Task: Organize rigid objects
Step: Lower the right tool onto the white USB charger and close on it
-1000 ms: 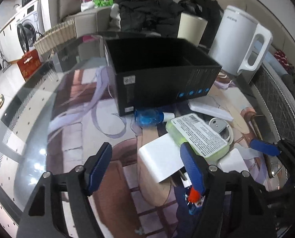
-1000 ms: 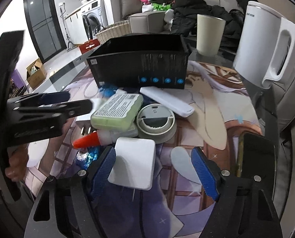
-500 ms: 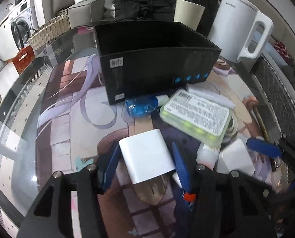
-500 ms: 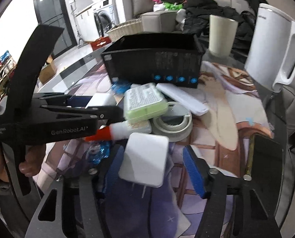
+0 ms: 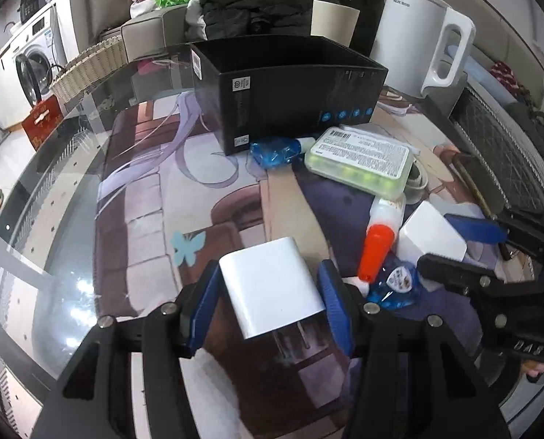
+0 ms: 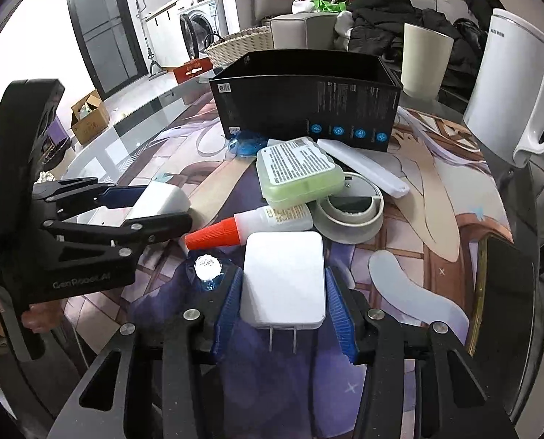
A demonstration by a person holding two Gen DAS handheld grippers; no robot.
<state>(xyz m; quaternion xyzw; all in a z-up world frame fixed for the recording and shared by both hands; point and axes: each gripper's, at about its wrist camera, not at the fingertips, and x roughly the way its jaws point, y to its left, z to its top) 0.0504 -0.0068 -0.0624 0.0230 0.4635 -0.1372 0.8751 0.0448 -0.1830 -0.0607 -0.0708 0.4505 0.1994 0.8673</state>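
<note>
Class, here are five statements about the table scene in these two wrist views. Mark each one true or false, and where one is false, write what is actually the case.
1. Each gripper has a white plug adapter between its fingers. True: the left gripper is at one white adapter and the right gripper, jaws closing, at another white adapter.
2. The black box is full of objects. False: no objects show in the part of its inside that is visible.
3. The glue bottle has an orange cap. True.
4. The green case lies inside the black box. False: it lies on the table in front of the box.
5. The white kettle lies on its side. False: it stands upright.
</note>
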